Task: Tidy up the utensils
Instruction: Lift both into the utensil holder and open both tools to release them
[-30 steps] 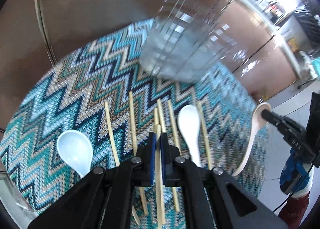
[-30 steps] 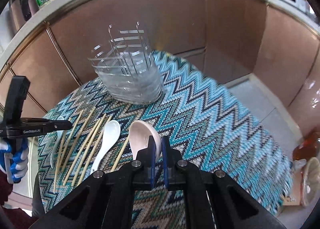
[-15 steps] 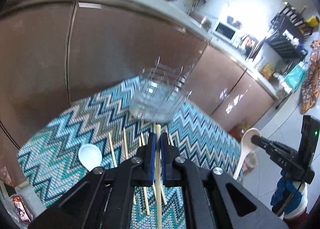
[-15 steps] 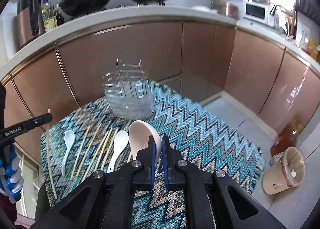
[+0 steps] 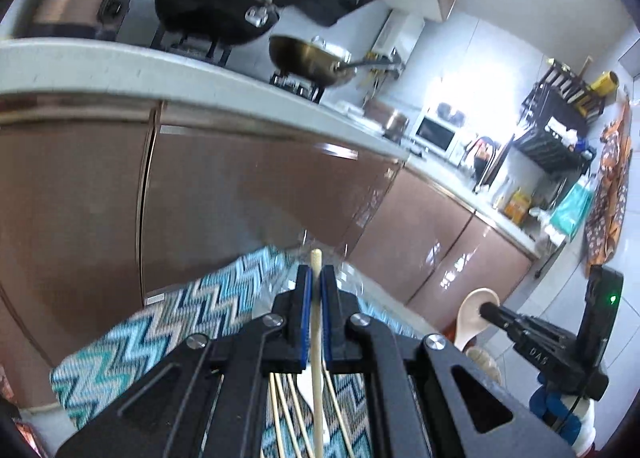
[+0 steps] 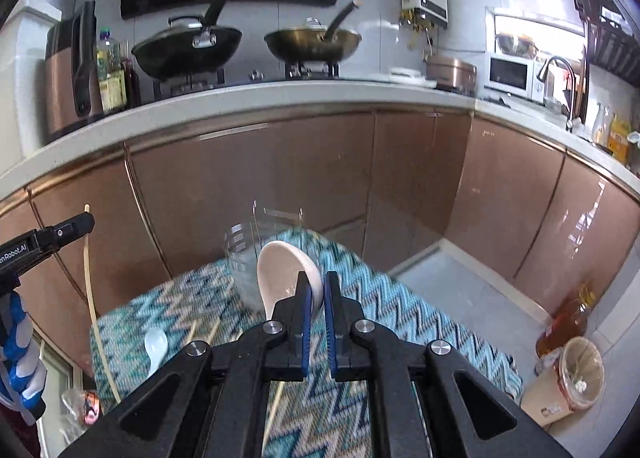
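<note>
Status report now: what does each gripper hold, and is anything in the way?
Left gripper shut on chopstick. Right gripper shut on beige spoon. Clear holder ahead on mat; nothing blocking.

Black lidded wok [image 6: 187, 45] and brass-coloured pan [image 6: 312, 43] on the stove; white microwave [image 6: 509, 73] beyond; copper-brown glossy cabinet doors [image 6: 248, 186] below.

Wooden chopstick [image 5: 317, 322], glossy spoon [image 6: 285, 278], woven cloth [image 6: 400, 310]

Both cameras sit low on their grippers, high above the zigzag cloth [image 5: 168, 322] [image 6: 400, 298], facing the brown cabinets [image 5: 240, 198] [image 6: 280, 178] and stove pans.
</note>
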The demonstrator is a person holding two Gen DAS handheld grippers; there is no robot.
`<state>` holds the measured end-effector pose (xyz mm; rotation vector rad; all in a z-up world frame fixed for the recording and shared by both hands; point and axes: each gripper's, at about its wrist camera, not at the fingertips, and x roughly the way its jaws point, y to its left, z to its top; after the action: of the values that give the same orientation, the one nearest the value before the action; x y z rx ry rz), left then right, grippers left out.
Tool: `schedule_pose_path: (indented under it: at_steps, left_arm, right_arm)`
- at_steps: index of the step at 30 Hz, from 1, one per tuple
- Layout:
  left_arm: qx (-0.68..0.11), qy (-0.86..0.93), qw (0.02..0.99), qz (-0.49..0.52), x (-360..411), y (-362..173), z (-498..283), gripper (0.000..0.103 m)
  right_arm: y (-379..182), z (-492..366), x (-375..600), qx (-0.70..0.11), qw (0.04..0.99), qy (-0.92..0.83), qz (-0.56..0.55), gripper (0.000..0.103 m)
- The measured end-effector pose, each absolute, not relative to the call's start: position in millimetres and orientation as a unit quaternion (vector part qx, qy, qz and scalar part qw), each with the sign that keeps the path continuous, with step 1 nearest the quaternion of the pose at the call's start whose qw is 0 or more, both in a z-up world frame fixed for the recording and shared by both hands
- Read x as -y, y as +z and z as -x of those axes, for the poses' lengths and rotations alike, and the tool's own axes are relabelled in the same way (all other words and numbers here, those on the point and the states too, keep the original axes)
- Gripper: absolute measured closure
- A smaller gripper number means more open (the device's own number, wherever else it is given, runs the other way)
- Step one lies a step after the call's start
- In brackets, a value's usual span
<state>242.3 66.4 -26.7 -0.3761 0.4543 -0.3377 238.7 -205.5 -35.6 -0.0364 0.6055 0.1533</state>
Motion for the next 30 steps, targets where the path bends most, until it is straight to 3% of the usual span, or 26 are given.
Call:
schedule_pose_path:
  at_steps: [8,18,30]
  left_arm:
    - [-0.154,-0.169,0.949,0.219,-80,7,-293,0.099]
    - [-0.089,-0.13,0.966,0.207,-39,20,-365,0.099]
    - [-0.062,-0.045,0.989,0.124,23,-57,-417,0.099]
  right_arm:
    - [-20,-284,203,-0.242,0.968,0.072,0.0,0.097]
    - [-38,-344,195,-0.176,0.984,0.038,0.005,0.097]
    - [-121,-385,173,-0.148,0.989,-0.012,0.025,0.096]
